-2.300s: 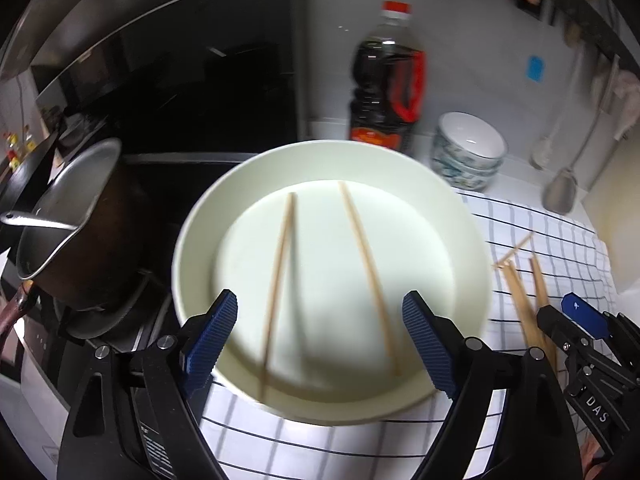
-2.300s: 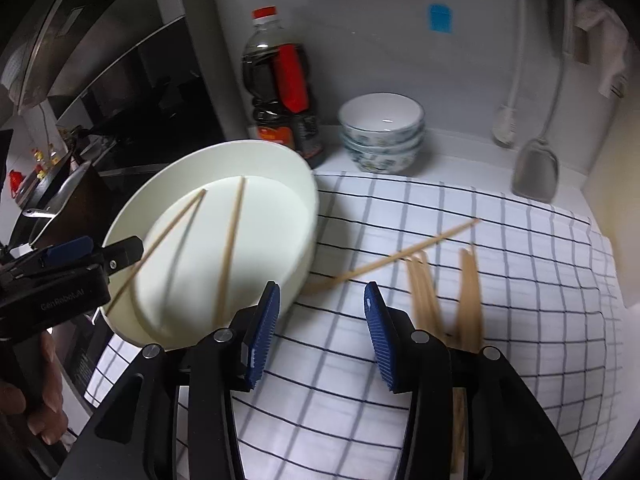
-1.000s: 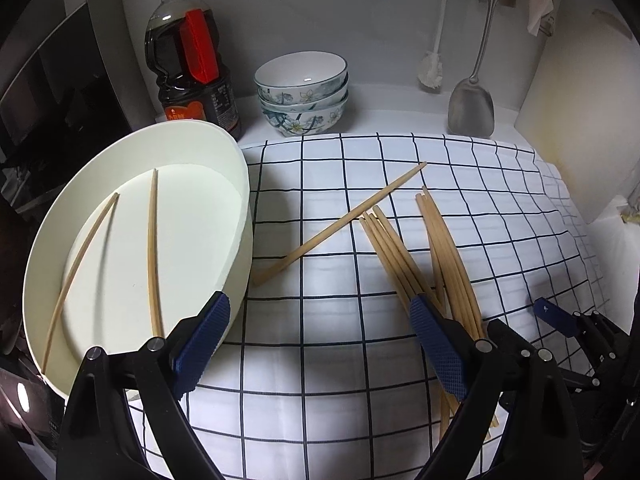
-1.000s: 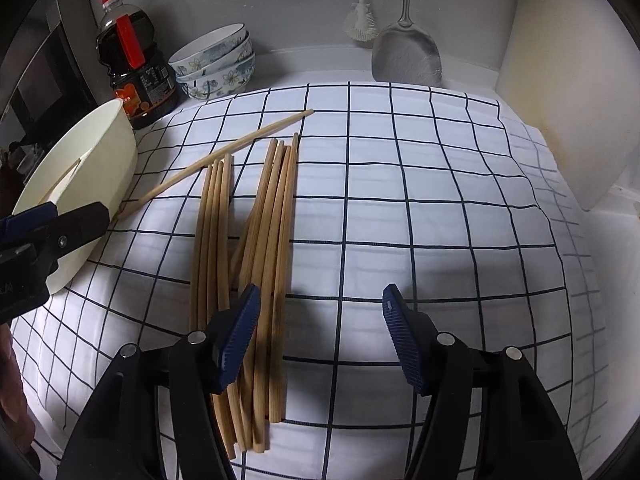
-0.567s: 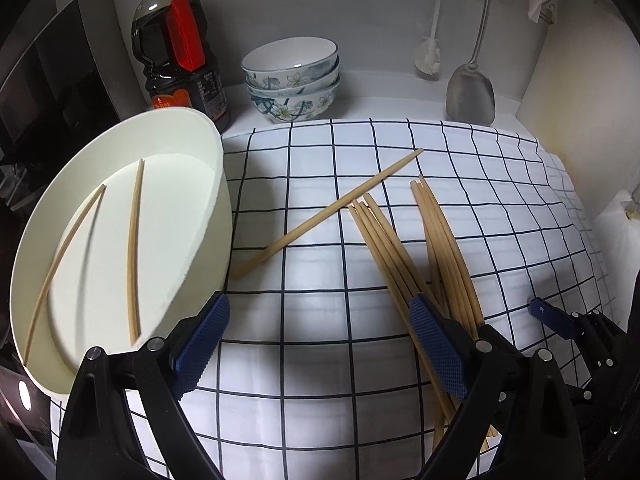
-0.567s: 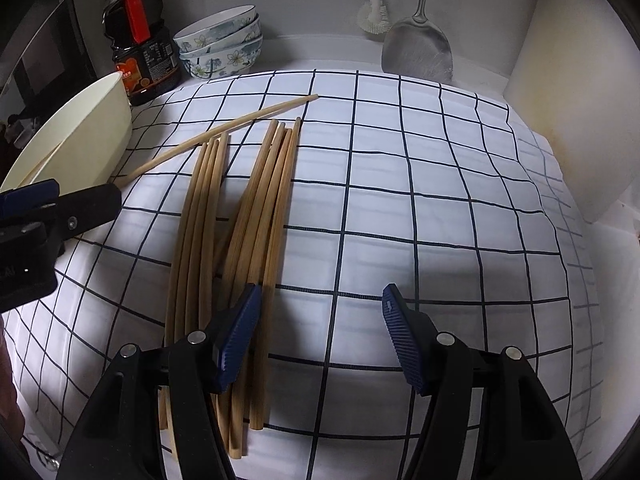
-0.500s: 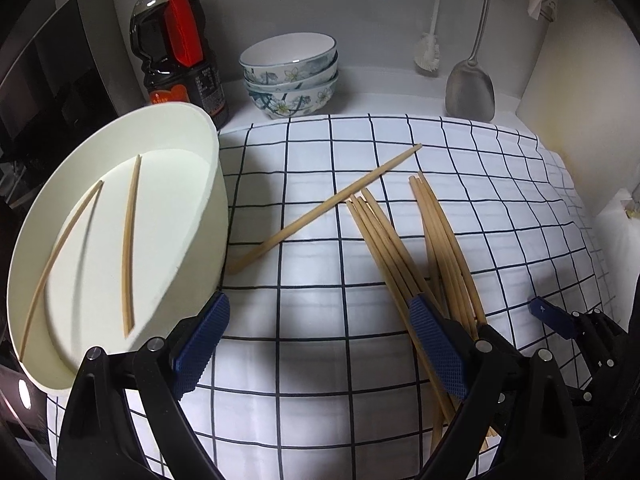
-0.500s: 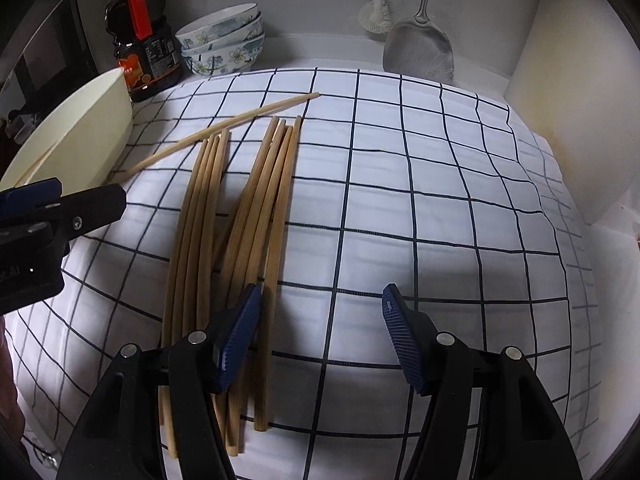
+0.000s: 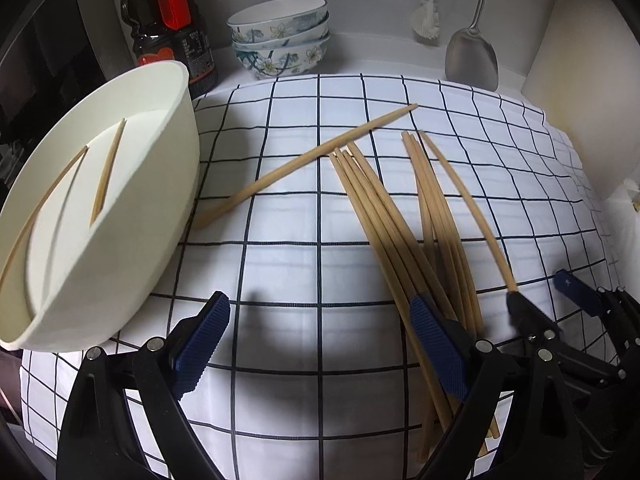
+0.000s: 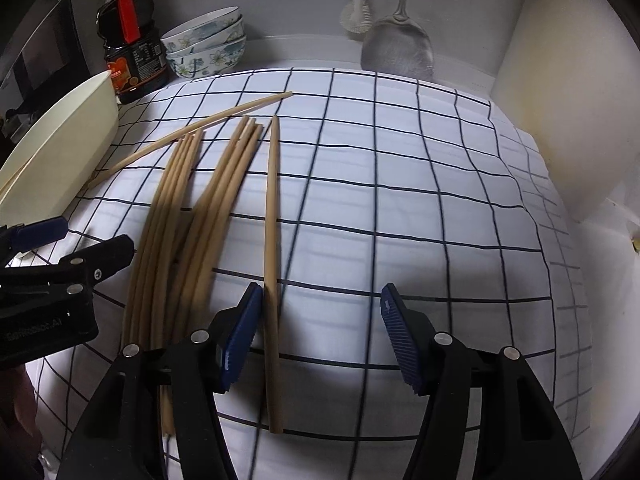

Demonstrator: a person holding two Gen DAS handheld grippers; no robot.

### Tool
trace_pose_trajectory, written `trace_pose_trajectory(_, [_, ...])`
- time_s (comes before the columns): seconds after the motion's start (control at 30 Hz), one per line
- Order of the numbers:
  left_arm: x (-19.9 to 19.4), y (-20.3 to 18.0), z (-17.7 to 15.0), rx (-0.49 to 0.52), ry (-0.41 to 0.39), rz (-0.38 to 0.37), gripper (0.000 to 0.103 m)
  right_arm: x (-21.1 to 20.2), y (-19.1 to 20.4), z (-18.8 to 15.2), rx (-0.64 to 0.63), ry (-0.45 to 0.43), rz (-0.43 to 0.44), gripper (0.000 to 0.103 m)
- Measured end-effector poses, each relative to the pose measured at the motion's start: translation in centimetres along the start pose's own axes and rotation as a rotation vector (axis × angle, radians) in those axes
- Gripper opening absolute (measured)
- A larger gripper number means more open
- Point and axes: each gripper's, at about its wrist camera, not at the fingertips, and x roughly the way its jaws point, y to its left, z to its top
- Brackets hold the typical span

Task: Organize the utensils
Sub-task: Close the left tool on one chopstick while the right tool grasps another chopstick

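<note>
A cream bowl [image 9: 152, 216] stands at the left of the checked cloth [image 9: 300, 272] with two chopsticks [image 9: 108, 168] inside. A loose chopstick [image 9: 304, 160] lies slanted beside it. A bundle of several chopsticks [image 10: 192, 208] lies on the cloth. One chopstick [image 10: 272, 220] lies apart from the bundle, between the fingers of my open right gripper [image 10: 320, 312] and close against its left pad. My left gripper [image 9: 320, 332] hangs open low over bare cloth, its right finger over the bundle's near ends. Nothing is held.
At the back stand a dark sauce bottle [image 9: 172, 20] and stacked patterned bowls [image 9: 280, 36]. A metal spatula [image 9: 472, 56] and a brush [image 9: 428, 24] hang on the wall. A white board [image 9: 580, 100] leans at the right edge.
One chopstick now lies apart from the bundle, inside the right gripper's fingers. The left gripper has sunk closer to the cloth. The bowl and its two chopsticks have not moved.
</note>
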Motion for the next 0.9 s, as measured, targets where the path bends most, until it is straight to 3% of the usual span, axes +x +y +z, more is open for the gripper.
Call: trace_pose_trajectory(0.9, [0.4,0.9,-1.3,-0.027,0.045,0.082,0.094,-0.1,-1.0,-0.4,0.005,-0.006,0.004,0.059])
